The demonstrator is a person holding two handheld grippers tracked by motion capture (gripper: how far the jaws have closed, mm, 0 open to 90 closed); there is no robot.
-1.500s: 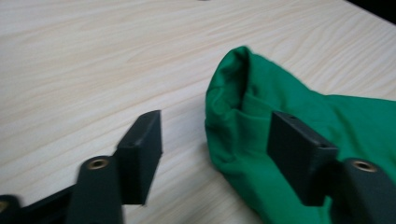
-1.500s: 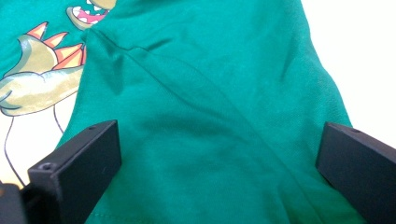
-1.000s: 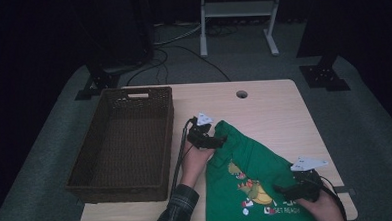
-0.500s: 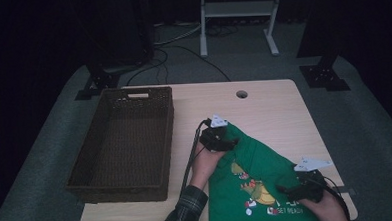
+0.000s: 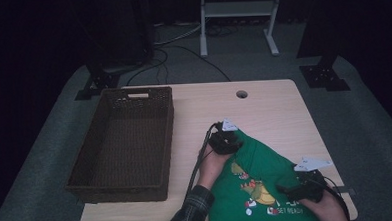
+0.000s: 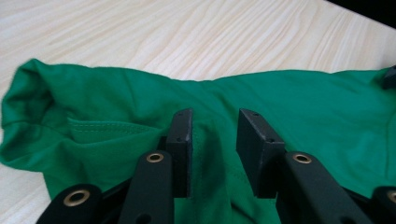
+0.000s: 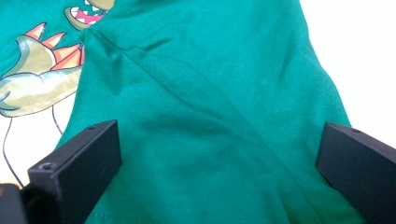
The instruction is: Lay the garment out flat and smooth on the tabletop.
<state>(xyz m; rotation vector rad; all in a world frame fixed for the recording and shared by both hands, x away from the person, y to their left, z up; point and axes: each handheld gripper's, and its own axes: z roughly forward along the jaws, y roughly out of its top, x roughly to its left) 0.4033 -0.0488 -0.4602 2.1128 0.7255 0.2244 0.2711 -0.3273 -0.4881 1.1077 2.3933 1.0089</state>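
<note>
Green T-shirt [image 5: 267, 185] with a cartoon print lies crumpled on the near right of the wooden surface [image 5: 274, 112], well apart from the empty wicker basket [image 5: 123, 143] at its left. The left hand-held gripper [image 6: 214, 140] has just been closing at the shirt's far edge, a fold of cloth between its narrowed jaws, not visibly pinched yet. The right hand-held gripper [image 7: 219, 168] rests wide apart over the fabric. By the look of it, handling has barely begun: nothing is folded or binned.

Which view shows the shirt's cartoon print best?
The high view: the whole cartoon print shows on the green shirt, with lettering below it. The right gripper view catches just a corner of it, mouth and spikes. The left gripper view shows plain green cloth and a hem.
</note>
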